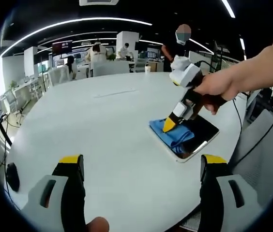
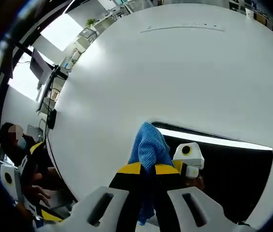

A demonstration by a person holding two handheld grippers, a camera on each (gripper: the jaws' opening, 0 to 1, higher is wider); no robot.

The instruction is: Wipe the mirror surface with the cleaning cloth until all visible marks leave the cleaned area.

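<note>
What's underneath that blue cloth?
The blue cloth lies on the mirror, a dark rectangle on the white table. The right claw pinches it. Any marks beneath stay hidden.

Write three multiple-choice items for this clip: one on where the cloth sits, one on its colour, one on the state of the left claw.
1. Where is the cloth?
A. On the mirror, under the right claw
B. On the bare table, far from the mirror
C. Hanging off the table edge

2. What colour is the cloth?
A. Red
B. Blue
C. White

3. How does the left claw stand?
A. Shut on the cloth
B. Shut on the mirror
C. Open, holding nothing

Answers:
1 A: in the left gripper view the cloth lies on the dark mirror, with the right claw pressed onto it.
2 B: the cloth is blue in both views, pinched between the yellow-tipped jaws in the right gripper view.
3 C: the left claw has its jaws wide apart above the white table, with nothing between them.
</note>
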